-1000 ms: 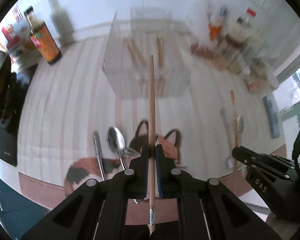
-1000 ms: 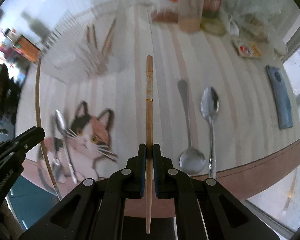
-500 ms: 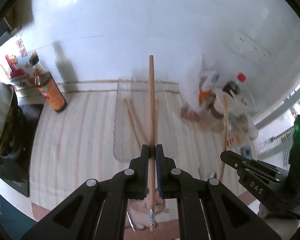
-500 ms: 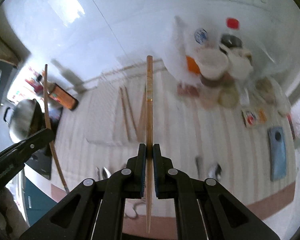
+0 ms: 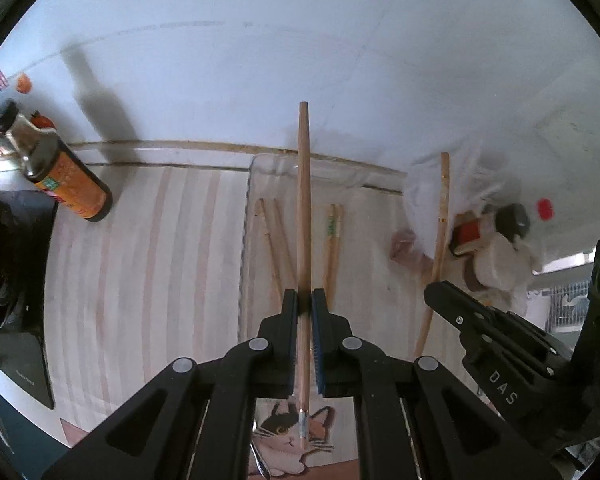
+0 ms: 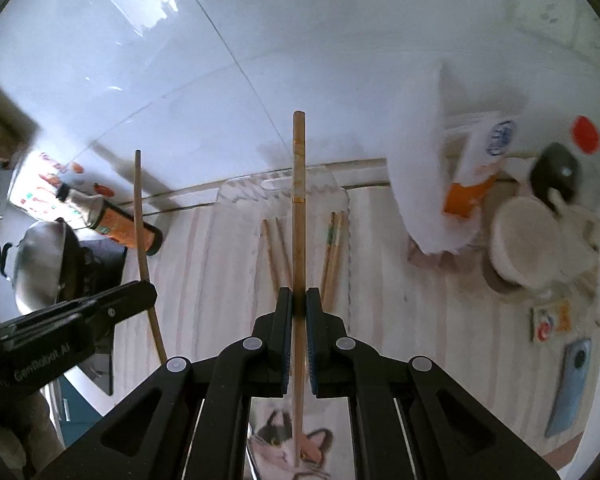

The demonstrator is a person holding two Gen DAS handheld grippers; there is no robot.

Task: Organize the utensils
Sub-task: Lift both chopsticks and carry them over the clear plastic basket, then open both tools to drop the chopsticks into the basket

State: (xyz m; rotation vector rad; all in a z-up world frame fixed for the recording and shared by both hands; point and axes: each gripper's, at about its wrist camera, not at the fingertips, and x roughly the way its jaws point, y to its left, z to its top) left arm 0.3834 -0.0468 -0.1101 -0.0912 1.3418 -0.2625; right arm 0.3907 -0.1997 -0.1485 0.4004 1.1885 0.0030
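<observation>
My left gripper (image 5: 304, 300) is shut on a plain wooden chopstick (image 5: 303, 208) and holds it in the air over a clear tray (image 5: 256, 184). My right gripper (image 6: 299, 300) is shut on a wooden chopstick with gold bands (image 6: 299, 200), also above the tray (image 6: 236, 192). Two pairs of chopsticks (image 5: 274, 240) (image 5: 332, 240) lie in the tray. The right gripper shows at the right of the left wrist view (image 5: 440, 300); the left gripper shows at the left of the right wrist view (image 6: 140, 292).
A brown sauce bottle (image 5: 60, 176) stands at the back left by a stove and pan (image 6: 44, 256). Jars, bottles and a white bag (image 6: 424, 160) crowd the back right. A blue phone (image 6: 572, 388) lies at the right. A cat-print mat (image 5: 288, 440) lies below the grippers.
Both grippers have risen and moved forward from the cat mat and spoons towards the tray, each still holding its chopstick.
</observation>
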